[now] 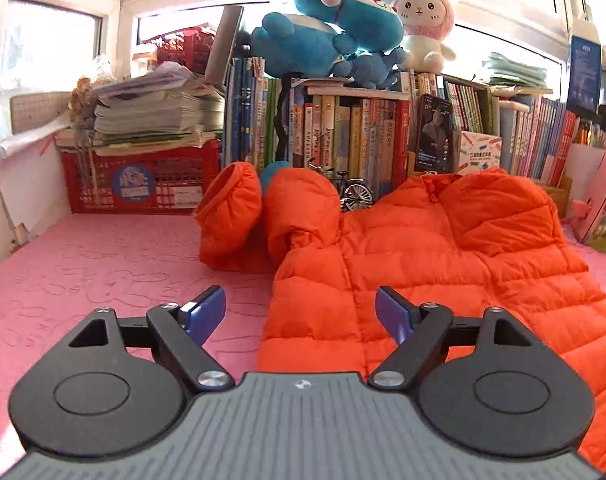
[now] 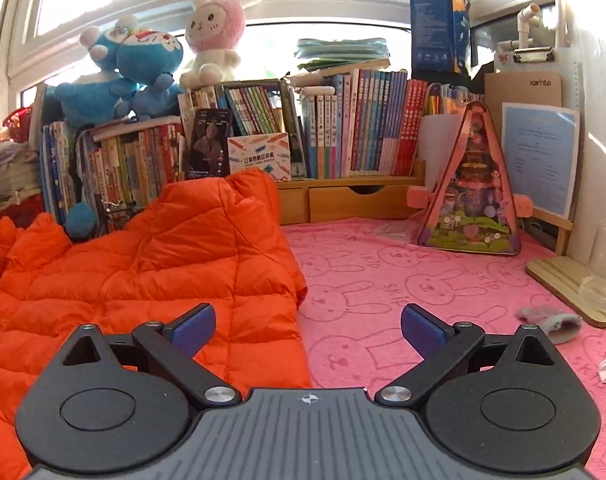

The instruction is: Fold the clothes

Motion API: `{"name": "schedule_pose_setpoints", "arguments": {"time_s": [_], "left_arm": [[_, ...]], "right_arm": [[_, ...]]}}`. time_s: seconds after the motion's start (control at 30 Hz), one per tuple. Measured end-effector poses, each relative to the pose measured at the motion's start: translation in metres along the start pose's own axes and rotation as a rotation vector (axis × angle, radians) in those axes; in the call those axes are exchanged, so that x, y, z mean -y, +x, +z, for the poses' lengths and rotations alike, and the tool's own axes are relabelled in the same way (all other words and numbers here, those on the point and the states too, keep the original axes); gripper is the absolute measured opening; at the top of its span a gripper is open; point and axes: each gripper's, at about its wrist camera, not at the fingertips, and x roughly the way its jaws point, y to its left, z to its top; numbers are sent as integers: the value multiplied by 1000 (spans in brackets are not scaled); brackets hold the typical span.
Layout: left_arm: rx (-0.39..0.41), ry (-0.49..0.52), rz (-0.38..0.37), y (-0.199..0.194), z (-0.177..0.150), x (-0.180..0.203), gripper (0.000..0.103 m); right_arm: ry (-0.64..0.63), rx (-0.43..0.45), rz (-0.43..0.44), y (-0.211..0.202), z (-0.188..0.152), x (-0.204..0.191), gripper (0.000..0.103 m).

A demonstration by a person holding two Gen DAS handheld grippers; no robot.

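An orange puffer jacket (image 1: 443, 264) lay spread on a pink rabbit-print cover (image 2: 383, 280) over the counter, its collar toward a row of books (image 1: 343, 136) and 1 sleeve (image 1: 231, 216) bunched up beside a red crate (image 1: 139, 184). The left gripper (image 1: 301, 316) hovered above the jacket's near left edge, jaws wide and holding nothing, with bare pink cover open to its left. The right gripper (image 2: 307, 330) hung over the jacket's right edge, jaws wide and empty, 1 blue pad (image 2: 195, 328) above the orange fabric and the other above the cover. Open room ran rightward from that edge to a pink triangular toy box (image 2: 469, 196) and a wooden stand (image 2: 571, 284). Stuffed toys (image 2: 143, 72) sat atop the books.
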Motion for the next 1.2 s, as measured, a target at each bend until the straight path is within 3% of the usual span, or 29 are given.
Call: {"name": "schedule_pose_setpoints", "arguments": {"time_s": [0.1, 0.23, 0.33, 0.4, 0.43, 0.47, 0.53, 0.57, 0.63, 0.77, 0.83, 1.07, 1.2], "left_arm": [[-112, -105, -71, 48, 19, -8, 85], [-221, -122, -77, 103, 26, -1, 84], [-237, -100, -32, 131, 26, 10, 64], [-254, -136, -13, 144, 26, 11, 39], [-258, -183, -32, 147, 25, 9, 31], [-257, -216, -44, 146, 25, 7, 16], [-229, -225, -36, 133, 23, 9, 11], [-213, -214, -30, 125, 22, 11, 10], [-170, -132, -12, 100, 15, 19, 10], [-161, -118, -63, 68, 4, 16, 10], [-163, -121, -81, 60, 2, 10, 11], [-192, -81, -23, 55, -10, 6, 21], [-206, -26, 17, 59, -24, 12, 28]], "right_arm": [[142, -54, 67, 35, 19, 6, 103], [285, -192, 88, 99, 28, 14, 103], [327, -263, 99, 137, 22, 7, 103], [372, -316, 127, 159, 17, 0, 102], [397, -335, 142, 167, 15, -3, 91], [425, -340, 161, 167, 14, -5, 68], [464, -338, 200, 164, 13, -10, 41], [433, -308, 219, 154, 14, -15, 32], [317, -239, 252, 125, 19, -27, 24], [187, -182, 303, 70, 18, -32, 20], [181, -192, 309, 53, 12, -26, 20], [198, -230, 285, 17, -17, -8, 19], [272, -246, 266, 20, -23, 5, 23]]}}
